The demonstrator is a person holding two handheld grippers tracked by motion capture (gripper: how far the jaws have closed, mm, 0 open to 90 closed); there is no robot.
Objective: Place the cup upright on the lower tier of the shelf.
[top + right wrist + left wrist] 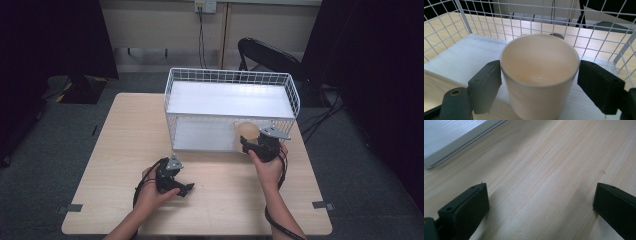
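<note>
Cream mug (pixel 540 75) is sitting upright between the right gripper (pixel 539 82)'s clamping jaws at the wire rack (pixel 230 80)'s lower shelf, needing level handling, while the left gripper (pixel 540 205) is idling released.

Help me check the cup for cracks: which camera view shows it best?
The right gripper view: the cup sits close up between that hand-held gripper's jaws, its rim and inside plain to see. The high view shows it small, behind the wire rack's mesh. The left gripper view looks at the table.
</note>
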